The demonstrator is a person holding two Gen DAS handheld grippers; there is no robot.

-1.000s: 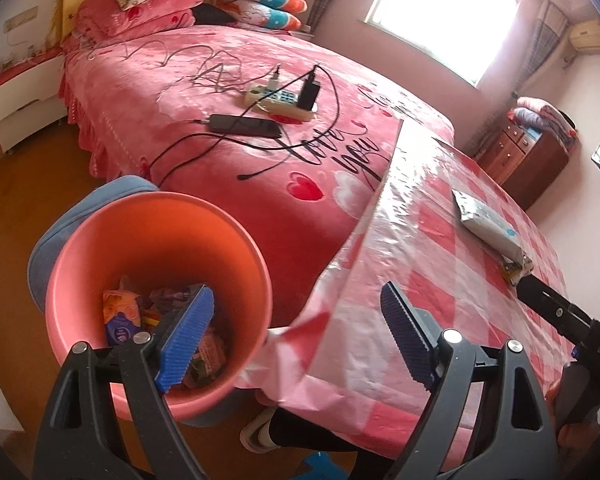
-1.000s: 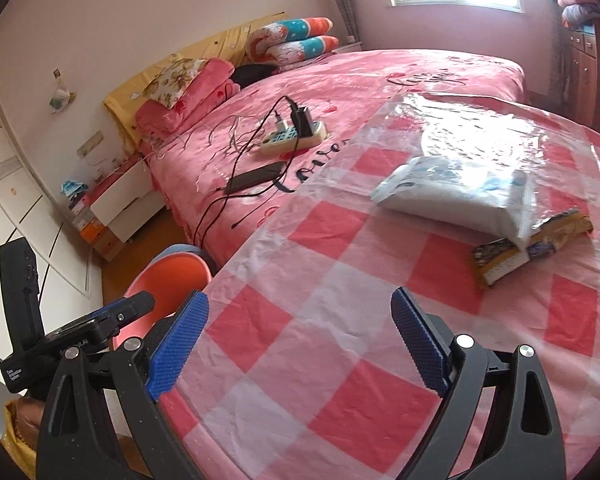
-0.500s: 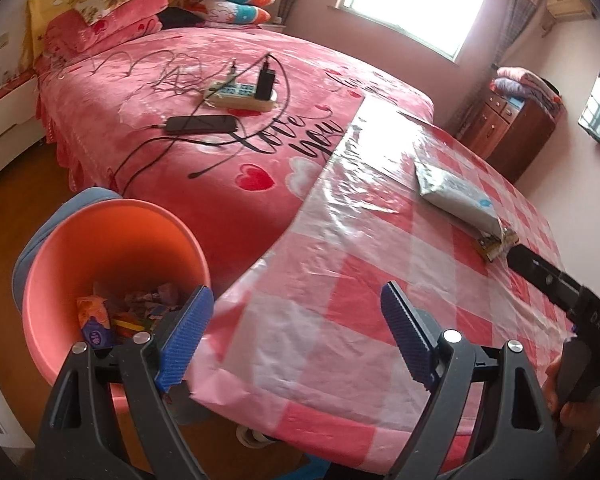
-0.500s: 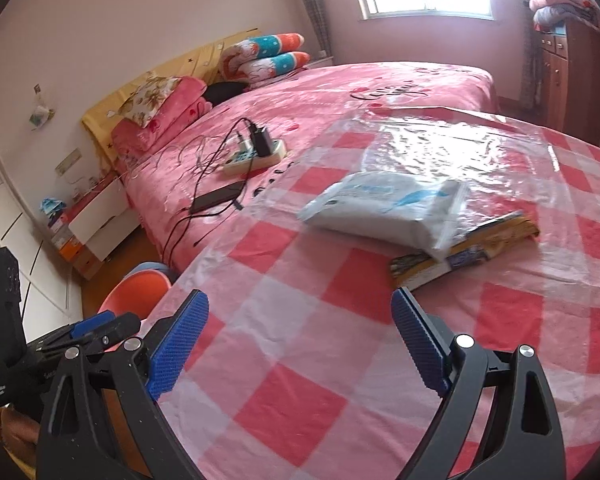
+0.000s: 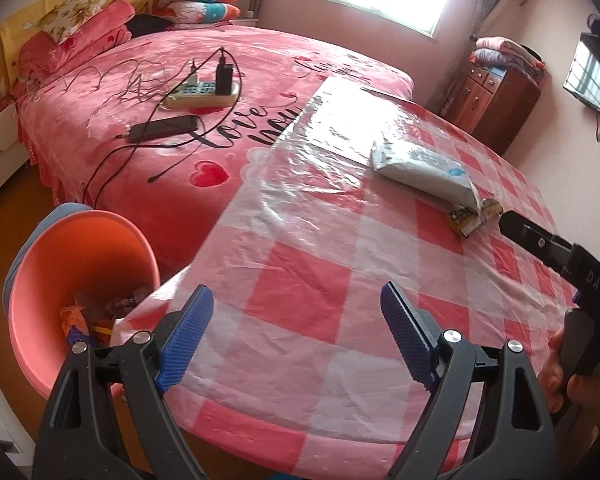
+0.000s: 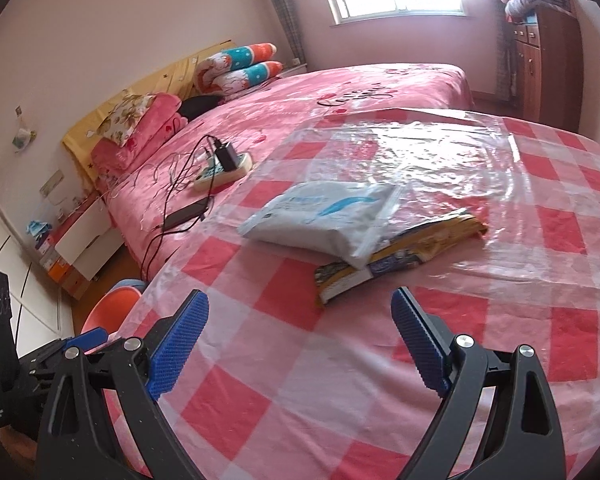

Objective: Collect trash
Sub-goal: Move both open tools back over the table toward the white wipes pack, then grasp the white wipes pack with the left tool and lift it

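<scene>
Item: yellow snack wrapper (image 6: 396, 258), flattened and empty-looking. Location: on the checked surface (image 6: 300, 360), toward its right-hand edge, partly pinned under a white plastic pouch (image 6: 324, 216) that overlaps its far end. Orientation: long axis runs diagonally, from a near end facing the front edge to a far end toward the right rear corner; the near, open-looking end points at the right gripper (image 6: 300, 340).

Change noted: over the last second both cameras have swung from the orange bin (image 5: 72, 280) to the surface. The bin, with scraps in its bottom, now sits at the lower left of the left view, on the floor just off the surface's left front corner. The right gripper has closed in on the wrapper and pouch. Judged meaning: a drop-off is finished and the next pickup is beginning.

Left gripper (image 5: 296, 334): fingers spread wide, nothing between them, above the front edge.
Right gripper: fingers spread wide, empty, short of the wrapper.

Judged remaining: wrapper and pouch not yet collected.
</scene>
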